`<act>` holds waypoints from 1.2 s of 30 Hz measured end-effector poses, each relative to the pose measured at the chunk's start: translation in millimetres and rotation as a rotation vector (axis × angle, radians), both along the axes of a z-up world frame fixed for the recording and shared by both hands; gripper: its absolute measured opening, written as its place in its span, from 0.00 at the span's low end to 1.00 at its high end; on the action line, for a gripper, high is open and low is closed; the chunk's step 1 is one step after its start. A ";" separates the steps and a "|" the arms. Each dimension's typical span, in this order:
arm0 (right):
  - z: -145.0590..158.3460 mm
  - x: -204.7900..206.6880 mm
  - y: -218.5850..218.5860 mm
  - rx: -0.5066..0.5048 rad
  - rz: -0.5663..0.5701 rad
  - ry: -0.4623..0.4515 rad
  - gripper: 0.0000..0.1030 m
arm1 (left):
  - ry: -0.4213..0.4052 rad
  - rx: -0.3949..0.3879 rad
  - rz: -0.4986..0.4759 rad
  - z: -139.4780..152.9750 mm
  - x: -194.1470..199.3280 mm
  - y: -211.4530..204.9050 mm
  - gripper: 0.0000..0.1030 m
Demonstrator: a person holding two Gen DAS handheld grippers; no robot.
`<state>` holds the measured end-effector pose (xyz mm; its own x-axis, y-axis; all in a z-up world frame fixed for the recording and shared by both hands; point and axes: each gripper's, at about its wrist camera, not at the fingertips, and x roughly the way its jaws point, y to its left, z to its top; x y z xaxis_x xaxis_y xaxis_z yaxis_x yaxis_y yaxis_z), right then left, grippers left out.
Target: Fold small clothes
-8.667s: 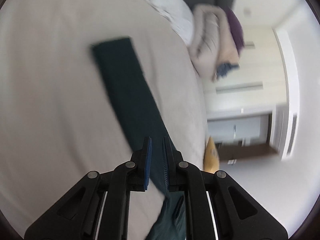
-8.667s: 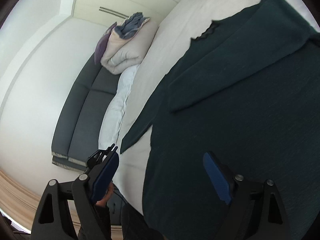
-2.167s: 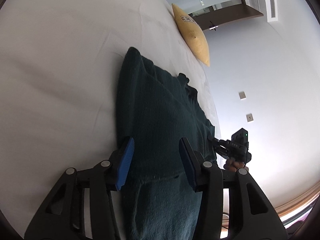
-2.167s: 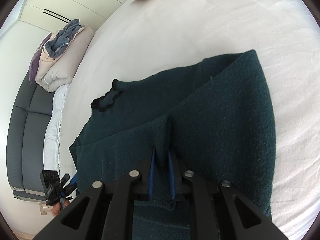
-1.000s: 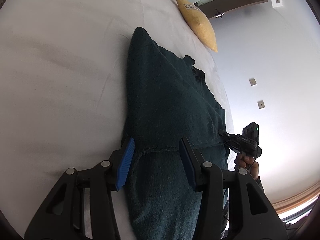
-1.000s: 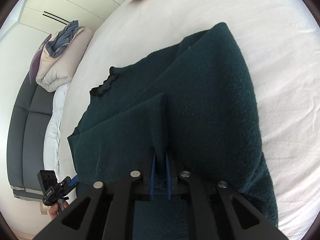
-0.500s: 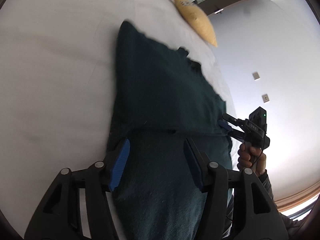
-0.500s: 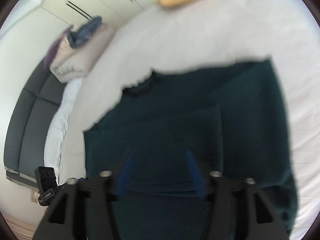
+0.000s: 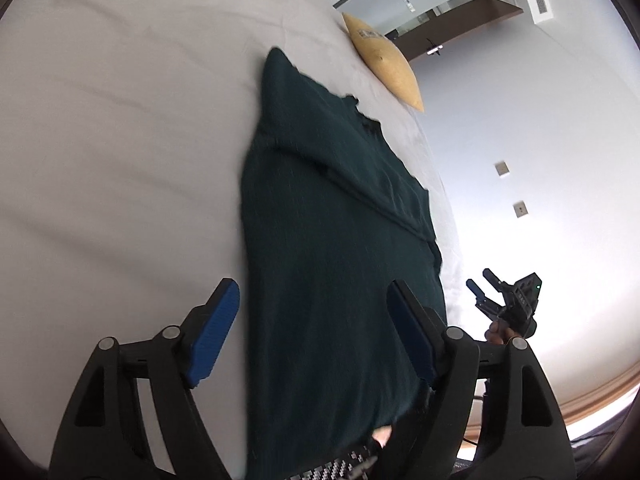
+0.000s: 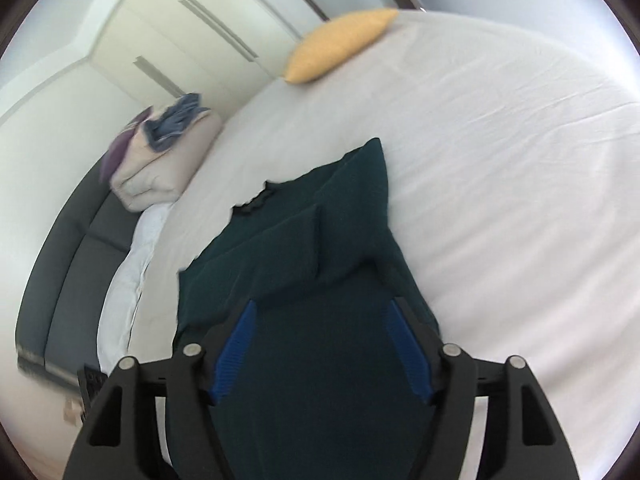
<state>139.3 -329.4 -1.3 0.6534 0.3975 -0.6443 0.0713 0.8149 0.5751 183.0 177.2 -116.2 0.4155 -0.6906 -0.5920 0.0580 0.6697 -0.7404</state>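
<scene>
Nowhere legible writing, green sweater (image 9: pixel 336 264), bed (image 9: pixel 120 120)

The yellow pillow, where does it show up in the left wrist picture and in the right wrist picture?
Left wrist: the yellow pillow sits upper centre-right, at the far edge of the bed, beyond the dark green garment.
Right wrist: the pillow lies top centre, also at the bed's far edge.
Shared landmark: the garment's dark neckline, nearest the pillow.
</scene>
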 end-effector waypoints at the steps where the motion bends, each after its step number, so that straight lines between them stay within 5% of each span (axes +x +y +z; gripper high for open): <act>1: 1.2 -12.0 -1.0 -0.003 0.015 -0.007 0.70 | 0.012 -0.011 -0.003 -0.4 -15.0 -0.6 0.73; 7: -8.1 -88.8 1.6 -0.013 0.119 -0.018 0.70 | 0.087 -0.023 -0.074 -7.0 -93.1 -3.6 0.73; 13: -28.7 -130.8 -12.8 0.068 0.098 0.006 0.70 | 0.148 -0.003 -0.077 -18.2 -141.6 0.9 0.73; 27: -40.8 -151.5 -18.3 0.113 0.090 0.017 0.70 | 0.310 -0.089 -0.045 -77.1 -114.2 -23.8 0.73; 31: -42.3 -153.6 -19.2 0.113 0.093 0.024 0.70 | 0.292 -0.121 -0.053 -77.6 -112.3 -28.3 0.72; 36: -46.5 -156.3 -19.1 0.106 0.093 0.044 0.70 | 0.255 -0.139 -0.077 -69.7 -110.4 -31.8 0.52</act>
